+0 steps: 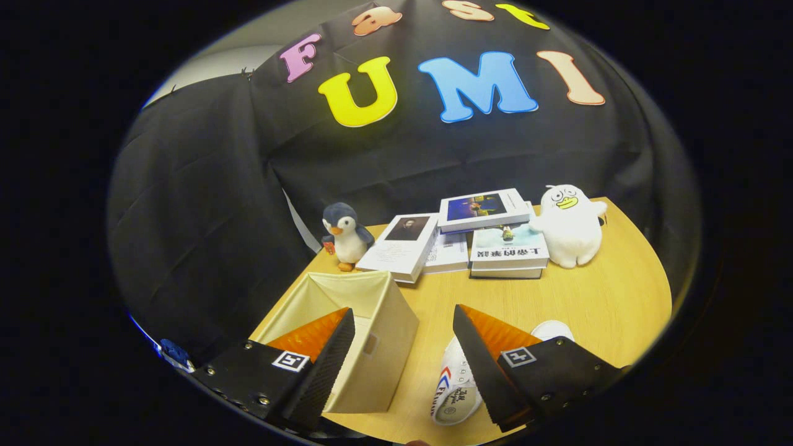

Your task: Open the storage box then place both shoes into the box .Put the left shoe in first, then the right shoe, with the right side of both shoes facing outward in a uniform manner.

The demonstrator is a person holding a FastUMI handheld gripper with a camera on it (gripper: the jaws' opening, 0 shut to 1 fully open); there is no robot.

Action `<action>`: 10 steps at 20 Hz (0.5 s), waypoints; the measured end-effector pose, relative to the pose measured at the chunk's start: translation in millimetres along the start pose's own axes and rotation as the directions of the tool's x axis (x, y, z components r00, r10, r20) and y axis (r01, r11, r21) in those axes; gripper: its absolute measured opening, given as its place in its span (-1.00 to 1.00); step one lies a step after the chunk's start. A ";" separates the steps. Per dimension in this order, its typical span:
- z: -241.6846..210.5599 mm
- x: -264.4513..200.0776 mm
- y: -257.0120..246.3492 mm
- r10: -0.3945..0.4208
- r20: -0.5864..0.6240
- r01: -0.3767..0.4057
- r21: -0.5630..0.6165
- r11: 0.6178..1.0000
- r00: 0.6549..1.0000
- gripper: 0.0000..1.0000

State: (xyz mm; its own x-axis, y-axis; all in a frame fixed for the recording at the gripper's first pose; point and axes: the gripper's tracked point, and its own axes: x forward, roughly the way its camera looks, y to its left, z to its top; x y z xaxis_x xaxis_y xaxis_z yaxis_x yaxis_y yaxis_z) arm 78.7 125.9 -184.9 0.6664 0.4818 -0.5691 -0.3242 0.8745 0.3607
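Observation:
The beige fabric storage box (372, 322) stands open on the wooden table, partly behind my left finger (322, 365). Its inside shows as bare beige walls. A white canvas shoe (455, 390) with red and blue stripes lies on the table under and beside my right finger (489, 365). A second white shape (553, 329) peeks out past that finger; it looks like another shoe. My gripper (404, 322) hangs above the table, open, with nothing between the fingers. The box's right wall sits in the gap between them.
At the back of the table (595, 303) lie several books (471, 238). A penguin plush (344, 238) stands left of them and a white duck plush (570, 226) on their right. The table's round edge runs along the right.

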 end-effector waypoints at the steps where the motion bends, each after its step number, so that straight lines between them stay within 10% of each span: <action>1: -7.8 5.1 -8.9 -0.015 -0.020 0.015 0.007 1.000 1.000 0.93; 10: -70.6 26.6 -58.9 -0.072 -0.175 0.083 0.056 0.995 0.982 0.94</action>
State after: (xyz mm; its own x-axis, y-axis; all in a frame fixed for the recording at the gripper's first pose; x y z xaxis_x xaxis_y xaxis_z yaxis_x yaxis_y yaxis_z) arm 68.1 91.2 -273.4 0.5598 0.4198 -0.7144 -0.2298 0.9070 0.3529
